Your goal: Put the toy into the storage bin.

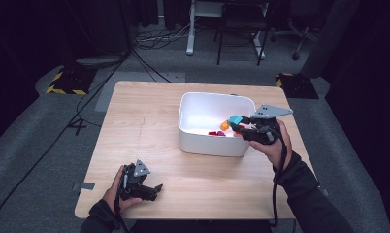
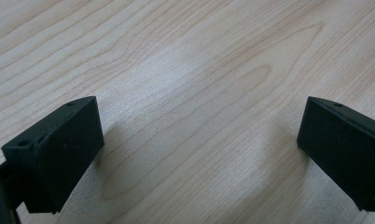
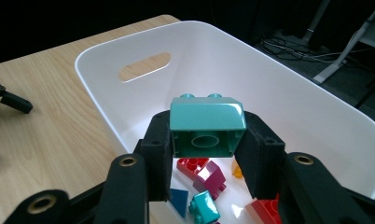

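Note:
My right gripper (image 1: 238,122) is shut on a teal toy brick (image 3: 207,126), held above the inside of a white tub (image 1: 213,144); the same teal brick (image 1: 235,119) shows over the tub's right part in the high view. Both black pads (image 3: 158,156) press the brick's sides. Under it in the white tub (image 3: 288,100) lie several loose bricks: a red one (image 3: 191,166), a magenta one (image 3: 211,178), a small teal one (image 3: 204,207) and a blue one (image 3: 178,199). My left gripper (image 1: 156,190) rests open on the table's near left; between its fingers (image 2: 55,154) is bare wood.
The wooden table (image 1: 144,131) has free room left of the tub. Beyond its far edge is dark floor with cables, a desk frame (image 1: 190,29) and chairs. Yellow-black striped stand feet (image 1: 64,82) sit off the far corners.

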Demonstrator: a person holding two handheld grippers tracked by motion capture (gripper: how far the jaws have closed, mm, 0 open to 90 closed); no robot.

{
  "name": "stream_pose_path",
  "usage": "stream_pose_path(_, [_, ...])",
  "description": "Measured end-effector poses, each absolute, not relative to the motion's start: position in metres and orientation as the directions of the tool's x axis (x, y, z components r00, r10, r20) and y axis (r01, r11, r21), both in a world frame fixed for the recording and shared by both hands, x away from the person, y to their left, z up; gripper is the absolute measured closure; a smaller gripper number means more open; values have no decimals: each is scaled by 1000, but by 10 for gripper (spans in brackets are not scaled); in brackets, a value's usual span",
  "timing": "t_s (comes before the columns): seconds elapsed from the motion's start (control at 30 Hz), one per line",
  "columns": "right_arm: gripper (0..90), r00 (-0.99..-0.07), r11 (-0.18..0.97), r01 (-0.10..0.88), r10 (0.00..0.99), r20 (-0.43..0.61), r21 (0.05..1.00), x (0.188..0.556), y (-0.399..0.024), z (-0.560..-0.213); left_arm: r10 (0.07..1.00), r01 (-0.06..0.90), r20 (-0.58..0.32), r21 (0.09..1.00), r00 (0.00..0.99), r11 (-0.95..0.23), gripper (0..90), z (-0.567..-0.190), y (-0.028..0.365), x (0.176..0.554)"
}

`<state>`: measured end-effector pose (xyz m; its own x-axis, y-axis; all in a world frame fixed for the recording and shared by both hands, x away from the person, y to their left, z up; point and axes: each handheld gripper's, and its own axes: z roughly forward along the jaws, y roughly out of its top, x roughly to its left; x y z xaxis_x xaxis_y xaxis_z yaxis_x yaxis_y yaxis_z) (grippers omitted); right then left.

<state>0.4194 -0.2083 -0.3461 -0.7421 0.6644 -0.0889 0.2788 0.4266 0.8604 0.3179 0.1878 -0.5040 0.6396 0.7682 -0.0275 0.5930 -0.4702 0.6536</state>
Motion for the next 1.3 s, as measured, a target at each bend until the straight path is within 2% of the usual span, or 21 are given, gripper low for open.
stream_pose_path(0.5, [584, -736, 455, 319, 672, -85, 832, 439, -197, -354, 767, 592, -26, 653, 641, -472, 5, -504, 188, 318])
stream_pose_path(0.77, [528, -741, 483, 313, 663, -108, 818, 435, -194, -357, 768, 593, -26, 653, 639, -471, 5, -504, 188, 318])
stream_pose_path(1.3, [395, -725, 446, 328, 684, -80, 833, 431, -205, -360, 768, 593, -27, 653, 639, -471, 5, -504, 188, 318])
